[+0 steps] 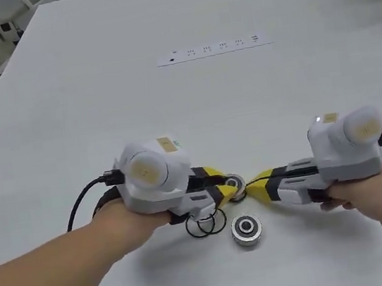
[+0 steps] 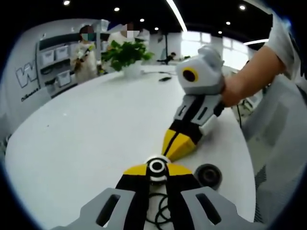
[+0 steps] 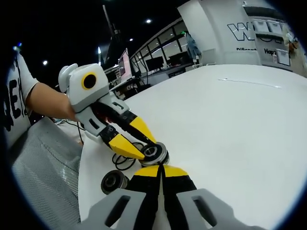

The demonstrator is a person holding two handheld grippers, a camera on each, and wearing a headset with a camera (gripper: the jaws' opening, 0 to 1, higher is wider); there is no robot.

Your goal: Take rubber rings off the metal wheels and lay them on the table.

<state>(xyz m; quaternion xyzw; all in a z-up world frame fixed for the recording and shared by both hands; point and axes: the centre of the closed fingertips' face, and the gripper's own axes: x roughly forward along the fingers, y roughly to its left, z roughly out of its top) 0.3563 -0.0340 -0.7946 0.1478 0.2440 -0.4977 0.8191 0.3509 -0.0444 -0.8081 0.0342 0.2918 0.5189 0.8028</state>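
Observation:
My left gripper (image 1: 231,187) is shut on a small metal wheel (image 1: 235,184), held just above the white table (image 1: 173,117). In the left gripper view the wheel (image 2: 157,166) sits between the yellow tips. My right gripper (image 1: 249,185) is shut, its tips against that wheel's rim (image 3: 154,153); I cannot tell whether they pinch a ring. A second wheel (image 1: 246,228) lies flat on the table in front of both grippers. Thin black rubber rings (image 1: 206,223) lie overlapped on the table under the left gripper.
A white power strip (image 1: 213,47) lies across the table's far middle. A black cable (image 1: 85,197) trails from the left gripper. A potted plant (image 2: 127,52) stands at the table's far end, with people behind it.

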